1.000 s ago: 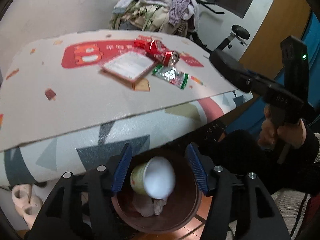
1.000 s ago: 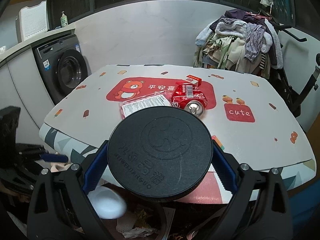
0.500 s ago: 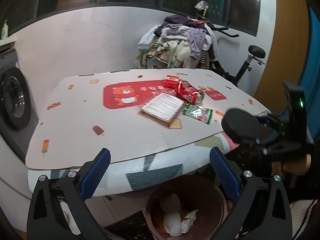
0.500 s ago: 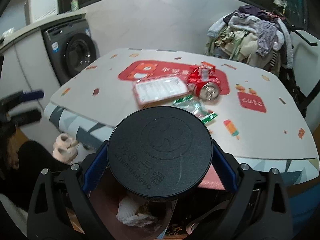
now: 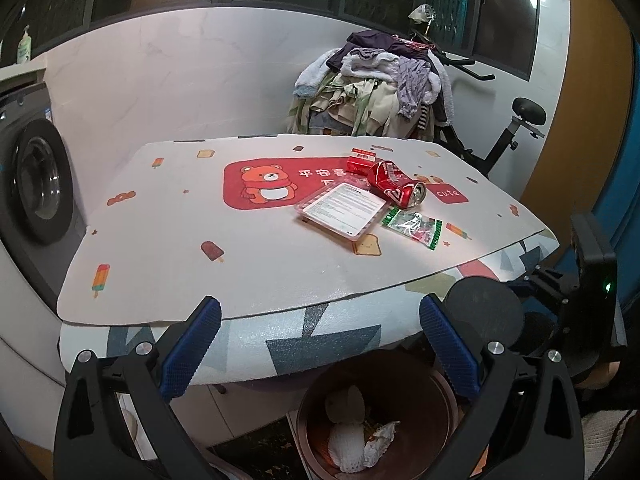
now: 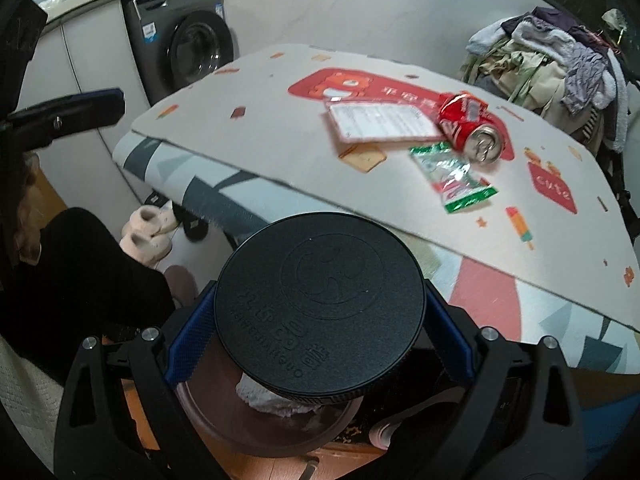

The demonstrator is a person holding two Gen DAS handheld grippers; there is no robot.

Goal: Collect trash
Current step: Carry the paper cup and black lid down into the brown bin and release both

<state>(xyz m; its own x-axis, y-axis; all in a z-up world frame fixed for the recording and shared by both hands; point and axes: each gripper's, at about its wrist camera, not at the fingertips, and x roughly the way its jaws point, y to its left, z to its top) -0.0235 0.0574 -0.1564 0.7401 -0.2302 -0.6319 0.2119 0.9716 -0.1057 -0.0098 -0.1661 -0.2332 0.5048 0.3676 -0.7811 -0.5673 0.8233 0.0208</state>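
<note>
My left gripper (image 5: 320,332) is open and empty above the brown bin (image 5: 440,392), which holds a white cup (image 5: 346,440) and crumpled paper. My right gripper (image 6: 320,312) is shut on the bin's round black lid (image 6: 320,320) and holds it just over the bin (image 6: 224,412); from the left wrist view the lid (image 5: 484,312) hangs at the right of the bin. On the table lie a crushed red can (image 5: 394,188), a flat packet with a white label (image 5: 344,210), a green wrapper (image 5: 414,226) and a small red box (image 5: 362,160).
The table's padded edge (image 5: 304,344) overhangs the bin. A washing machine (image 6: 192,48) stands to the left. Clothes are heaped on an exercise bike (image 5: 384,88) behind the table. Slippers (image 6: 148,236) lie on the floor beside a person's dark sleeve (image 6: 80,280).
The left gripper opened and the white cup dropped into the bin; it then rose and tilted up towards the table. The right gripper carried the lid down over the bin.
</note>
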